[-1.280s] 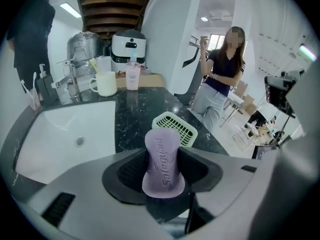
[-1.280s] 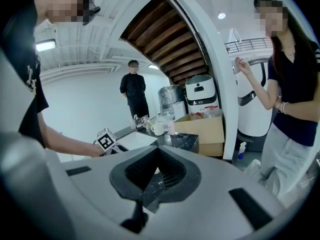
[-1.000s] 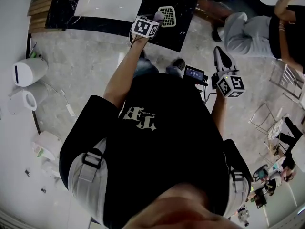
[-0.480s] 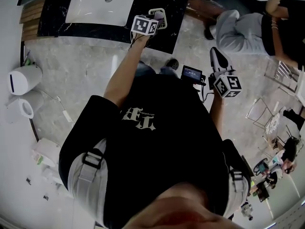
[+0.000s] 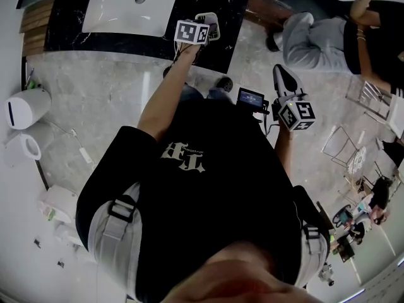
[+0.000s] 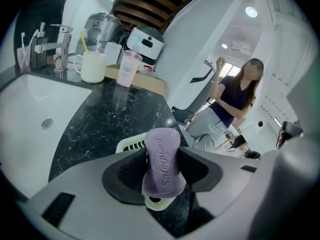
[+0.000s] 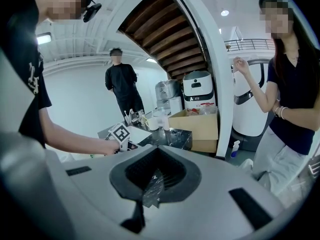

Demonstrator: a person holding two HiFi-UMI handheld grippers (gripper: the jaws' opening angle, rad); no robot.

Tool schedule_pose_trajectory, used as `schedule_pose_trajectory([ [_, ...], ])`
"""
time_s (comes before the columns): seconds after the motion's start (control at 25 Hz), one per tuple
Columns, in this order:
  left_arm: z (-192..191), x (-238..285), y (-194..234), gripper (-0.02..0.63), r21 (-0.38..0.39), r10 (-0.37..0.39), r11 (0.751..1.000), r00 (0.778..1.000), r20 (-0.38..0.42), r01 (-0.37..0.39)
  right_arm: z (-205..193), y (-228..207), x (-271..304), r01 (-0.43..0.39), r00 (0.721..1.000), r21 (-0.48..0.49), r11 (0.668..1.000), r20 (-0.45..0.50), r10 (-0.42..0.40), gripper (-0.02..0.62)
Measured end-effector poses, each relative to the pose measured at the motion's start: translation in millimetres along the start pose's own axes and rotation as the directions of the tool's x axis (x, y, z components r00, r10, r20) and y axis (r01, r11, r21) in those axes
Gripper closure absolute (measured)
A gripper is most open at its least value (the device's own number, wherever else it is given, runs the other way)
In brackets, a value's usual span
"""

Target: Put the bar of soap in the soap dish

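A purple bar of soap (image 6: 162, 161) stands on edge between the jaws of my left gripper (image 6: 162, 170), which is shut on it. Just beneath and behind it lies a pale slotted soap dish (image 6: 129, 144) on the black marble counter (image 6: 100, 129). In the head view the left gripper (image 5: 207, 23) hovers over the dish (image 5: 216, 30) at the counter's right end. My right gripper (image 5: 281, 74) is held off to the right, away from the counter. Its jaws are closed on a scrap of clear film (image 7: 151, 188).
A white sink basin (image 5: 129, 5) with a faucet (image 6: 56, 43) is left of the dish. A mug (image 6: 94, 66), a plastic cup (image 6: 129, 68) and a cardboard box (image 6: 147, 85) stand at the counter's back. A person (image 5: 319, 40) is to the right, white bins (image 5: 25, 106) to the left.
The left gripper with the soap has moved from beside the dish to over it. The right gripper has risen slightly.
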State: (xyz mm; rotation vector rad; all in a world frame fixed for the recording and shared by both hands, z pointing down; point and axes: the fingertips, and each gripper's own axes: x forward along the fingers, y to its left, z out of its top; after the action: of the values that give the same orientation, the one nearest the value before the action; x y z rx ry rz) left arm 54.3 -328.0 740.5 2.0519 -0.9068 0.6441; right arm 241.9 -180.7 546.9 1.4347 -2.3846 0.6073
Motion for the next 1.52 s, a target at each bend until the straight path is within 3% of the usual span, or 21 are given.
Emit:
schedule_pose_trajectory([
  [0.44, -2.5, 3.7, 8.2, 0.417, -0.054, 0.015, 0.998, 1.000, 0.016, -0.014, -4.5, 3.9, 4.0, -0.005, 1.000, 0.004, 1.000, -0.030, 0.005, 0.588],
  [0.8, 3.1, -11.6, 9.3, 0.426, -0.029, 0.020, 0.999, 0.998, 0.052, -0.019, -7.7, 4.8, 3.3, -0.013, 0.999, 0.006, 1.000, -0.030, 0.014, 0.588],
  [1.0, 10.3, -40.4, 0.8, 0.426, 0.034, 0.017, 0.999, 0.994, 0.105, -0.021, -3.7, 5.7, 4.0, -0.019, 1.000, 0.002, 1.000, -0.013, 0.019, 0.588],
  [1.2, 26.3, -86.8, -13.0, 0.432, 0.131, -0.018, 0.991, 0.975, 0.223, -0.011, -0.2, 12.1, 8.3, -0.034, 0.999, -0.001, 0.999, 0.007, 0.034, 0.588],
  [1.4, 35.2, -133.0, -34.6, 0.541, 0.223, -0.073, 0.975, 0.941, 0.329, -0.002, 4.3, 25.7, 19.4, -0.083, 0.996, -0.015, 0.996, 0.035, 0.084, 0.588],
  [1.52, 25.3, -155.6, -40.7, 0.583, 0.245, -0.068, 0.969, 0.937, 0.344, -0.020, 4.3, 36.5, 23.2, -0.108, 0.993, -0.020, 0.994, 0.038, 0.109, 0.588],
])
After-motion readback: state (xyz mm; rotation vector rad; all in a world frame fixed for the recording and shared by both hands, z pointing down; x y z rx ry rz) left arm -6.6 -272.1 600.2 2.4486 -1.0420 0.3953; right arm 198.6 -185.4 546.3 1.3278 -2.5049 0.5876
